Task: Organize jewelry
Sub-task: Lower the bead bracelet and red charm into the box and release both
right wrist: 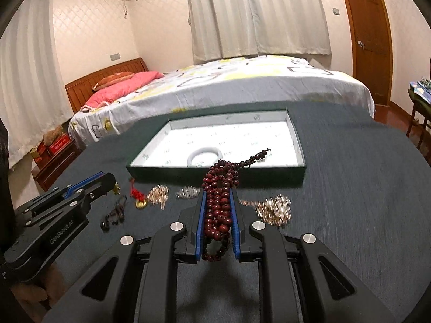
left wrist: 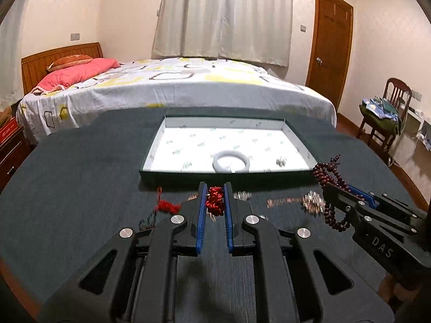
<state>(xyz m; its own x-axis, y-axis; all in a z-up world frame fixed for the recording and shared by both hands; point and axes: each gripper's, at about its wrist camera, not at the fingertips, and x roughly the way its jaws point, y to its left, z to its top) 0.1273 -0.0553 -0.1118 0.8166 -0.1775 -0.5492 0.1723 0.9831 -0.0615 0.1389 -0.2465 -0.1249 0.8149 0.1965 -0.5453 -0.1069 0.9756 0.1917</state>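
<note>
Dark cloth covers the table (left wrist: 80,161) before the bed, where the left gripper (left wrist: 215,202) pinches a red knotted cord (left wrist: 215,200) and the right gripper (right wrist: 218,210) clamps a dark-red bead strand (right wrist: 219,204) short of the tray (right wrist: 215,173), whose near wall could snag dangling loops.

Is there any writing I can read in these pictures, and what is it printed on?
"DAS": white letters on the black body of the right gripper, seen from the left camera.
"GenRobot.AI": on the black body of the left gripper, seen from the right camera.
Small green marks on the white lining of the tray: too small to read.
Print on the red box by the bed: too blurred.
</note>
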